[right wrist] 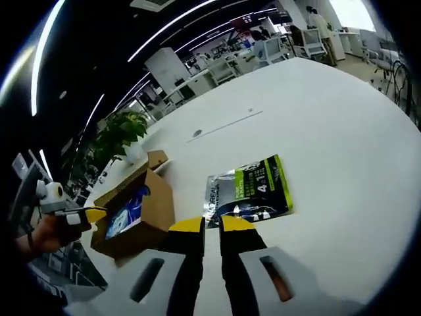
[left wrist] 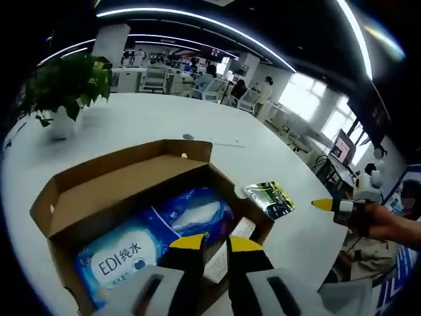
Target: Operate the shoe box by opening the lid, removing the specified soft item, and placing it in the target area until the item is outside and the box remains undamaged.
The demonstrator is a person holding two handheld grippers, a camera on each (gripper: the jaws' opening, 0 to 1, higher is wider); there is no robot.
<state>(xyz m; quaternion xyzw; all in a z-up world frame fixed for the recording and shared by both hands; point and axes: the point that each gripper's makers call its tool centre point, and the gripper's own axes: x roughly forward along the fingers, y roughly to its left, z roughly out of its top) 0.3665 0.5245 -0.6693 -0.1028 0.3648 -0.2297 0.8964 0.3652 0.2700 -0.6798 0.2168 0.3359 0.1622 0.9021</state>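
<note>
The brown cardboard shoe box [left wrist: 79, 197] stands open on the white table [left wrist: 164, 118], its lid folded back on the far side. Inside lie a blue soft wipes pack [left wrist: 122, 253] and a second blue-and-white pack [left wrist: 197, 212]. My left gripper [left wrist: 216, 243] hovers over the box's near right corner, jaws close together with nothing between them. A green-and-black packet [right wrist: 250, 191] lies flat on the table right of the box [right wrist: 135, 210]. My right gripper [right wrist: 212, 225] hangs just short of that packet's near edge, jaws together and empty. A hand holds the right gripper [left wrist: 325, 205] off the table's edge.
A potted plant [left wrist: 66, 85] stands at the table's far left. White paper slips [left wrist: 227, 253] sit in the box beside the packs. Desks, chairs and people fill the office behind. The left gripper [right wrist: 89, 216] appears at the box's left.
</note>
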